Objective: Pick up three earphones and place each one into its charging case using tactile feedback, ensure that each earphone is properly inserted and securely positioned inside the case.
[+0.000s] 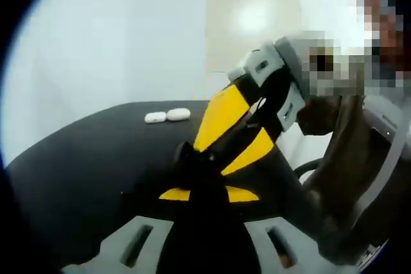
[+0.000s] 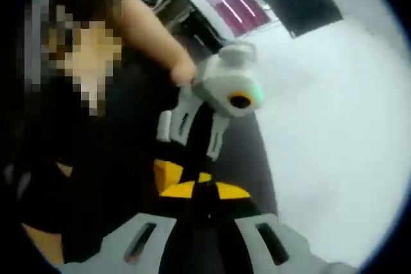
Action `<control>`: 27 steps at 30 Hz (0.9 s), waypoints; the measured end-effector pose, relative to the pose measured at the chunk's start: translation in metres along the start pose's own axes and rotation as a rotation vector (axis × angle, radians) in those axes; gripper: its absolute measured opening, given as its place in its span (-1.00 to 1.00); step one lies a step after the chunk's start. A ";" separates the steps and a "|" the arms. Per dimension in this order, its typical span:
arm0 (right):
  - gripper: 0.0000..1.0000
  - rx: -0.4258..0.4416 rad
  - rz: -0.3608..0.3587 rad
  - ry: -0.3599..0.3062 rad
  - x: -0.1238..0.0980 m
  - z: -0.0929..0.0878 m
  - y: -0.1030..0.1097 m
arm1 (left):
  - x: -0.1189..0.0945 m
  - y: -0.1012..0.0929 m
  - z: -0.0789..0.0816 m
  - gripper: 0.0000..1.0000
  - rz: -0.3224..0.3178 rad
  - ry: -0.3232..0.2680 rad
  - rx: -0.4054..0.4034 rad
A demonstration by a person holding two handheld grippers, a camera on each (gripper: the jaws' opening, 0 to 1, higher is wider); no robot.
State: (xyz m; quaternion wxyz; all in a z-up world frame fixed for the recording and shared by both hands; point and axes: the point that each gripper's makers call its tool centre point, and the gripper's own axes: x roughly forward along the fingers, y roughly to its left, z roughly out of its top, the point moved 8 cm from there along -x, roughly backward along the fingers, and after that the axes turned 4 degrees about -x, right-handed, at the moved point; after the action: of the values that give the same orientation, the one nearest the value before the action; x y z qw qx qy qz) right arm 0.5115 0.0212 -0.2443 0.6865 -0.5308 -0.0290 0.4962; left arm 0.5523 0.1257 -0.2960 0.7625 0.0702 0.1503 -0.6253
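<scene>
1. My left gripper point(image 1: 207, 192) and right gripper point(image 2: 204, 192) meet tip to tip; jaws look closed, can't tell on what.
2. Two small white oval earphone cases point(image 1: 167, 116) sit far-left on the black table point(image 1: 77, 158).
3. No insertion visible yet, I'd guess.

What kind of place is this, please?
Probably an indoor lab or test room: a black table with two small white cases stands before a plain white wall, and a person works there with handheld grippers.
</scene>
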 end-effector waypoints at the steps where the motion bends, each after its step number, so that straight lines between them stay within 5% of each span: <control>1: -0.75 0.023 0.006 -0.016 0.000 0.000 0.000 | 0.000 0.000 0.000 -0.71 -0.002 -0.004 0.004; 6: -0.75 0.027 -0.013 -0.035 -0.004 -0.001 -0.004 | 0.001 0.001 0.000 -0.71 -0.002 -0.005 0.007; 11: -0.75 0.244 -0.089 -0.167 -0.027 -0.011 -0.031 | 0.001 0.000 -0.001 -0.71 -0.003 -0.006 0.007; 16: -0.75 0.425 -0.137 -0.205 -0.035 -0.041 -0.053 | 0.001 0.000 -0.001 -0.71 -0.002 -0.006 0.010; 24: -0.70 0.817 -0.054 -0.359 -0.017 -0.076 -0.062 | 0.001 0.000 0.000 -0.71 -0.001 -0.012 0.023; 27: -0.69 0.984 0.026 -0.340 0.000 -0.085 -0.067 | 0.000 0.000 0.000 -0.71 -0.001 -0.013 0.024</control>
State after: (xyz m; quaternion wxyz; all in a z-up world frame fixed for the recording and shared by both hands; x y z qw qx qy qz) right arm 0.6031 -0.0344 -0.2306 0.8342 -0.0573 0.1030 0.5387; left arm 0.5528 0.1257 -0.2964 0.7623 0.0749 0.1378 -0.6279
